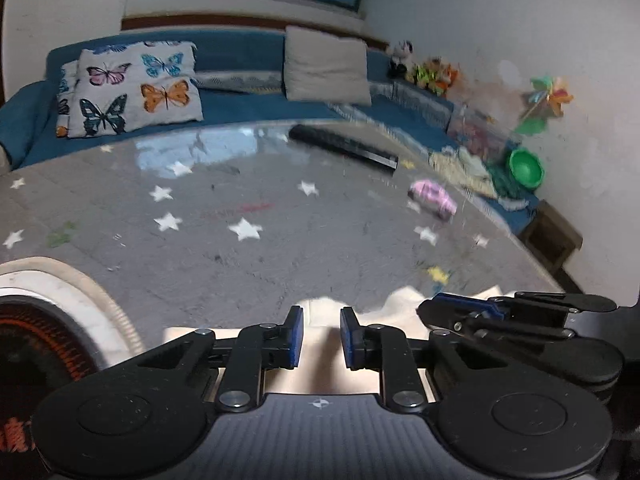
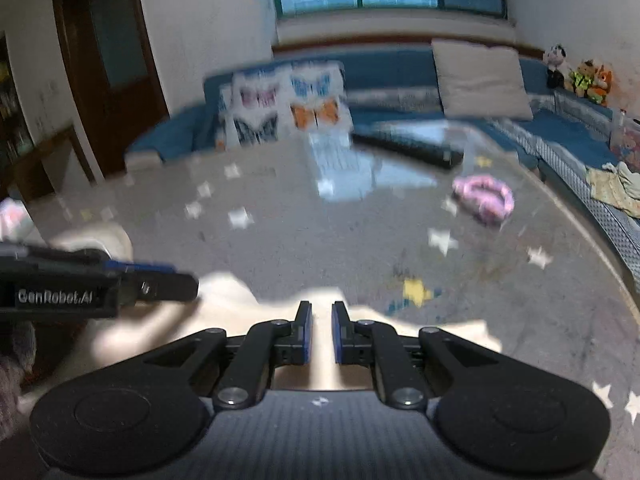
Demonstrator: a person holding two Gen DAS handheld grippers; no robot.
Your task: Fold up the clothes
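Observation:
A cream garment [image 1: 320,364] lies at the near edge of the grey star-patterned table [image 1: 280,240]. My left gripper [image 1: 321,338] is closed down to a narrow gap with the cream cloth pinched between its blue pads. My right gripper [image 2: 321,332] grips the same cream garment [image 2: 240,300] the same way. In the left wrist view the right gripper [image 1: 460,306] sits just to the right; in the right wrist view the left gripper [image 2: 180,280] sits to the left. Both views are motion-blurred.
A pink garment [image 2: 484,198] lies on the table's far right [image 1: 432,196]. A black bar [image 1: 344,146] lies at the far edge. A round heater [image 1: 48,340] stands at the near left. A blue sofa [image 1: 248,104] with cushions runs behind; a green bowl [image 1: 526,168] sits right.

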